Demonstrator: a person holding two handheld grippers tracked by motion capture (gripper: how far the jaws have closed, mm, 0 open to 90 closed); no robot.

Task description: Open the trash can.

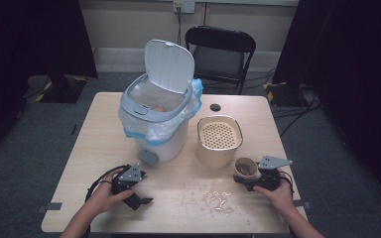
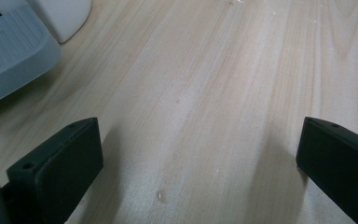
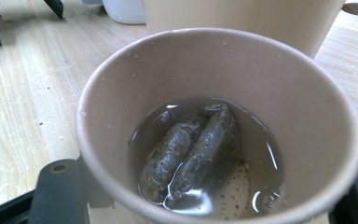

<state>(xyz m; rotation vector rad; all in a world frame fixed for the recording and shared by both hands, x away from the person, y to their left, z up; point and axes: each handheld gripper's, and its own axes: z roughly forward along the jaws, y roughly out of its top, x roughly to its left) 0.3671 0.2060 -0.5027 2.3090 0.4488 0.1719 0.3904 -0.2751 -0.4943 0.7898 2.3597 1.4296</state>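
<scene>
Paper cup [image 3: 219, 126], tea bag [image 3: 191, 154] soaking inside, stands beside the strainer tub [image 1: 219, 140] between the right gripper [image 1: 258, 174] jaws; contact hidden. Left gripper [image 2: 200, 154] jaws spread over bare desk [image 2: 205, 70].

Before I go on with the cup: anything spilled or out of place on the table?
Yes. A wet patch with scattered crumbs lies on the table between the two grippers, left of the paper cup, which holds liquid and a soaked tea bag.

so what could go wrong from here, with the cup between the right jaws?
1. The paper cup holds liquid and a soggy tea bag; squeezing the thin wall or tilting it could slop it onto the table.
2. The strainer tub stands close beside the cup; a careless lift might knock it.
</scene>
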